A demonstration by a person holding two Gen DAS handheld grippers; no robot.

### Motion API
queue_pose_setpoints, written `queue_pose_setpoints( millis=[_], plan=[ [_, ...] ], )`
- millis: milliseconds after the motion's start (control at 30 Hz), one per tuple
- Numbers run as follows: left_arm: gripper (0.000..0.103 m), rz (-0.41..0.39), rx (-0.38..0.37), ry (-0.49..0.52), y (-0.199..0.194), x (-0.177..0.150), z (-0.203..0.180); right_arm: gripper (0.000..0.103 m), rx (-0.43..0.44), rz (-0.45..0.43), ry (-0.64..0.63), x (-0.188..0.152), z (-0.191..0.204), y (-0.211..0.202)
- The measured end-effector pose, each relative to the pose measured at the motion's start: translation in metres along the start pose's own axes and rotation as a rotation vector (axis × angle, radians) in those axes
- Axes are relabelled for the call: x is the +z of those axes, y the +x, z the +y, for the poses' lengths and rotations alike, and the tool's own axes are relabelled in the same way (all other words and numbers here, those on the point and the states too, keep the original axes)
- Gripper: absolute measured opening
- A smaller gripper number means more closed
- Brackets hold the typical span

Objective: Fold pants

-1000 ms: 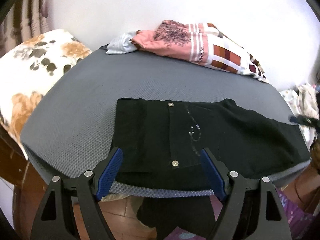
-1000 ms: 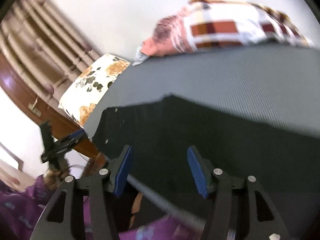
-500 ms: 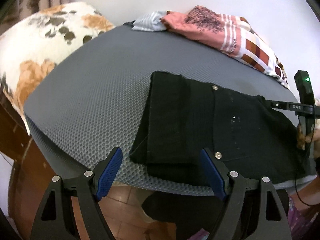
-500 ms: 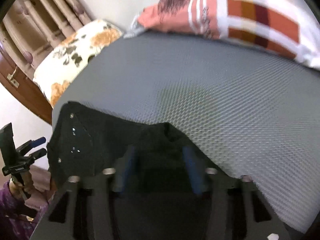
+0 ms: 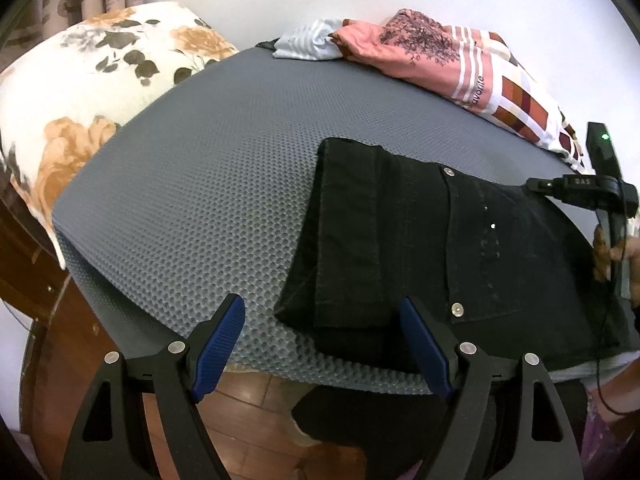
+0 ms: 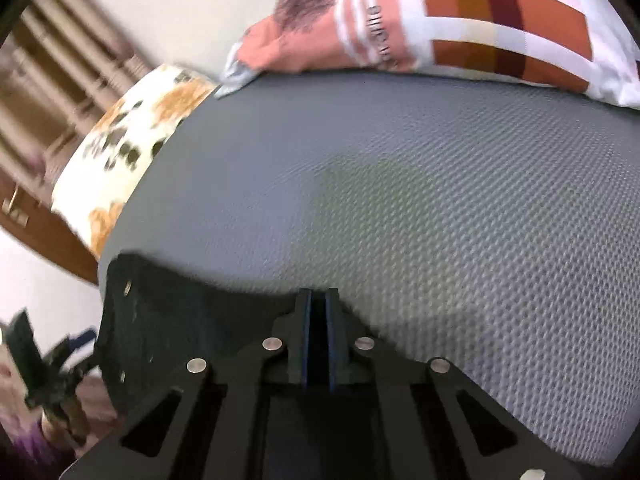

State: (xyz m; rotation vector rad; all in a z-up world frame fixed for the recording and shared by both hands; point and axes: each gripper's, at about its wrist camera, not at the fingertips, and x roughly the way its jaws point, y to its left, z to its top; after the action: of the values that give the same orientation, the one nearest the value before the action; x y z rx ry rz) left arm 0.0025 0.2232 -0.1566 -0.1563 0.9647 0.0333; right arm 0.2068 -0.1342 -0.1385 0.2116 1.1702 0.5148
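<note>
Right gripper [image 6: 319, 312] hides pants [image 5: 440, 248] (blurred)

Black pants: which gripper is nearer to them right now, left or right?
Right. The right gripper has its fingers closed on the edge of the black pants. The left gripper is open, hovering at the waistband corner without touching.

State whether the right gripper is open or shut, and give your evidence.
Shut. The right gripper has its two blue pads nearly together, pinching an edge of the black pants on the grey mat.
</note>
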Motion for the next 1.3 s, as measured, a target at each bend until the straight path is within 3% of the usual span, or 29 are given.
queue_pose_setpoints(
  millis=[167, 233, 300, 367, 467, 533, 633, 733, 767, 800, 833, 1033, 1167, 1300],
  plan=[
    [0.080, 0.009, 0.029, -0.031, -0.006, 0.004, 0.016, 0.000, -0.006, -0.008, 0.044, -0.006, -0.005, 0.006],
    [0.080, 0.017, 0.022, -0.074, -0.010, 0.006, 0.027, 0.005, 0.003, -0.063, 0.071, -0.010, -0.010, -0.007],
    [0.080, 0.050, -0.020, -0.140, -0.010, 0.007, 0.038, 0.006, 0.055, -0.163, 0.113, -0.014, -0.010, -0.036],
    [0.080, 0.098, -0.080, -0.200, -0.006, 0.007, 0.045, 0.008, 0.132, -0.209, 0.117, -0.024, -0.005, -0.060],
    [0.080, 0.145, -0.190, -0.274, -0.003, 0.000, 0.048, 0.019, 0.186, -0.180, 0.060, -0.056, 0.011, -0.087],
    [0.080, 0.166, -0.238, -0.280, -0.005, -0.004, 0.042, 0.041, 0.169, -0.159, 0.014, -0.082, 0.022, -0.101],
    [0.080, 0.177, -0.265, -0.241, -0.005, -0.007, 0.029, 0.045, 0.141, -0.113, -0.028, -0.128, 0.033, -0.116],
    [0.078, 0.177, -0.298, -0.224, -0.002, -0.006, 0.020, 0.046, 0.122, -0.058, 0.016, -0.171, 0.030, -0.120],
    [0.068, 0.164, -0.287, -0.200, -0.002, -0.005, 0.016, 0.046, 0.129, -0.048, 0.047, -0.183, 0.027, -0.120],
    [0.040, 0.167, -0.259, -0.170, 0.000, -0.004, 0.012, 0.046, 0.137, -0.044, 0.075, -0.192, 0.024, -0.121],
    [0.036, 0.175, -0.194, -0.134, 0.003, -0.002, 0.008, 0.046, 0.148, -0.040, 0.109, -0.200, 0.019, -0.122],
    [0.032, 0.138, -0.191, -0.115, -0.002, 0.005, 0.007, 0.046, 0.154, -0.068, 0.233, -0.236, 0.000, -0.143],
    [0.030, 0.050, -0.159, -0.070, -0.017, 0.027, 0.005, 0.047, 0.165, -0.137, 0.300, -0.241, -0.019, -0.165],
    [0.030, 0.116, -0.120, -0.040, 0.002, 0.019, 0.009, 0.050, 0.181, -0.176, 0.380, -0.254, -0.039, -0.178]
  ],
)
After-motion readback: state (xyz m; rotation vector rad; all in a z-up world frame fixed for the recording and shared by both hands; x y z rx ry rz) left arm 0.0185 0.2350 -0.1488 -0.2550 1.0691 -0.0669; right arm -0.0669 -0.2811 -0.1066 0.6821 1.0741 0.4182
